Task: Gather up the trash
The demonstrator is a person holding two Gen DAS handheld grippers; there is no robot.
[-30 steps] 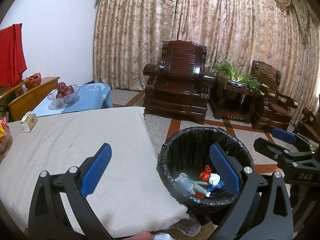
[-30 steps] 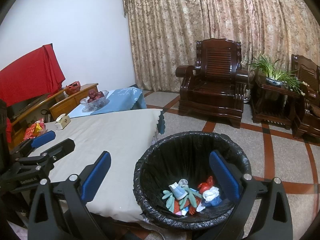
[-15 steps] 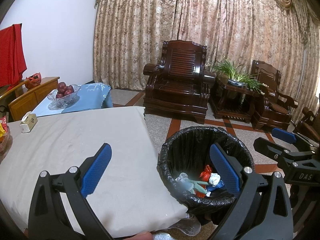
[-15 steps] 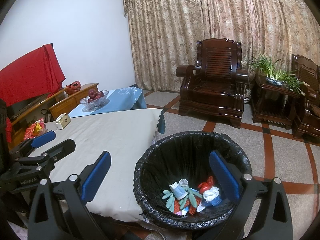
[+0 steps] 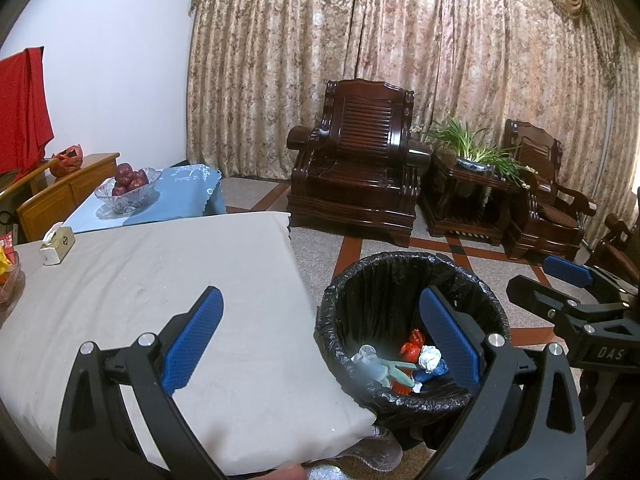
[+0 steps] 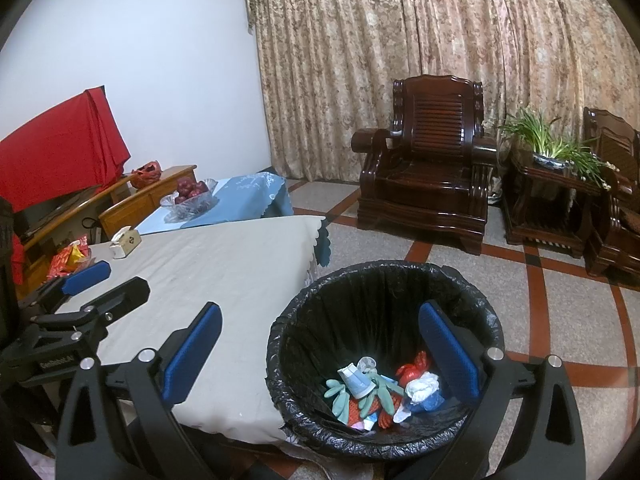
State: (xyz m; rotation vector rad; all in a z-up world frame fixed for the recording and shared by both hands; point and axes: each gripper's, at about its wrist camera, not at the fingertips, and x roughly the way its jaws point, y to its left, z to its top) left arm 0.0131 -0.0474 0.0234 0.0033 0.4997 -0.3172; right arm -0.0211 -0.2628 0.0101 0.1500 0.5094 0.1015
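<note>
A black-lined trash bin (image 6: 384,276) stands on the floor beside the table; it also shows in the left wrist view (image 5: 400,264). Inside lie green gloves (image 6: 340,392), a paper cup (image 6: 358,380), a red wrapper (image 6: 412,368) and crumpled white paper (image 6: 422,386). My left gripper (image 5: 322,334) is open and empty above the table's near corner and the bin's left rim. My right gripper (image 6: 320,348) is open and empty above the bin. Each gripper shows in the other's view: the right one (image 5: 568,280), the left one (image 6: 100,280).
The beige-clothed table (image 5: 160,280) holds a tissue box (image 5: 58,240) and a snack basket (image 6: 70,258) at its far left. A fruit bowl (image 5: 128,190) sits on a blue-clothed table behind. Dark wooden armchairs (image 5: 356,176), a plant stand (image 5: 472,184) and curtains lie beyond.
</note>
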